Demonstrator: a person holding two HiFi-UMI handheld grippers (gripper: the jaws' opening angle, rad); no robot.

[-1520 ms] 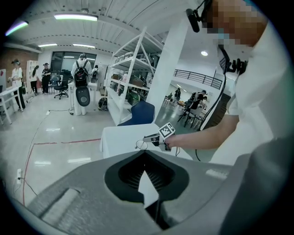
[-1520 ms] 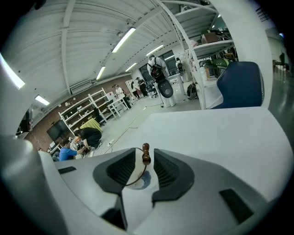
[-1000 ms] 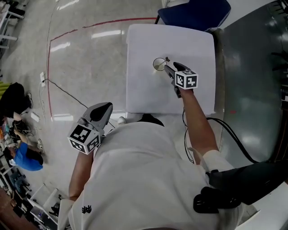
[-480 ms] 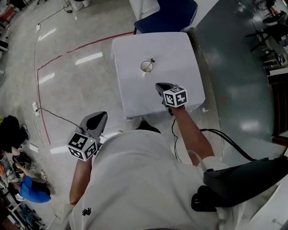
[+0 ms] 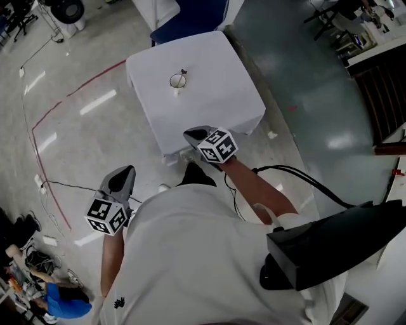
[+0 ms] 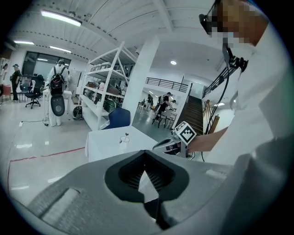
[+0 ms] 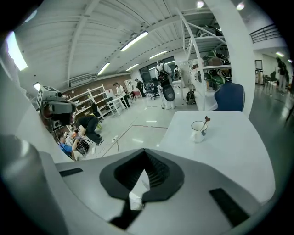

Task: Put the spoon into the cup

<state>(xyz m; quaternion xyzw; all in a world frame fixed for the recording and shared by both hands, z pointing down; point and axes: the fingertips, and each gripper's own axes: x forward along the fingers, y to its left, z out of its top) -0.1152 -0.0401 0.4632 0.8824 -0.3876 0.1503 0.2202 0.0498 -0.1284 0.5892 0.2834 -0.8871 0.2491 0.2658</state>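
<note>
A small white cup (image 5: 177, 81) stands on the white table (image 5: 216, 95), and the spoon (image 5: 183, 72) stands in it, its handle leaning over the rim. The right gripper view shows the cup (image 7: 198, 131) and spoon (image 7: 205, 122) well ahead. My right gripper (image 5: 193, 134) hovers at the table's near edge, shut and empty, far from the cup. My left gripper (image 5: 125, 174) hangs over the floor to the table's left, jaws together with nothing in them. From the left gripper view, the cup (image 6: 124, 140) and the right gripper (image 6: 161, 145) are seen beyond the left gripper (image 6: 145, 156).
A blue chair (image 5: 190, 16) stands behind the table. Red tape (image 5: 76, 95) marks the floor on the left, with a thin cable (image 5: 63, 187) lying nearby. A black cable (image 5: 298, 178) trails from my right arm. Shelving (image 6: 105, 87) and people stand far off.
My right gripper left the cup, shut its jaws and drew back to the table's near edge; the spoon stays in the cup. I have stepped back, and the left gripper shifted too.
</note>
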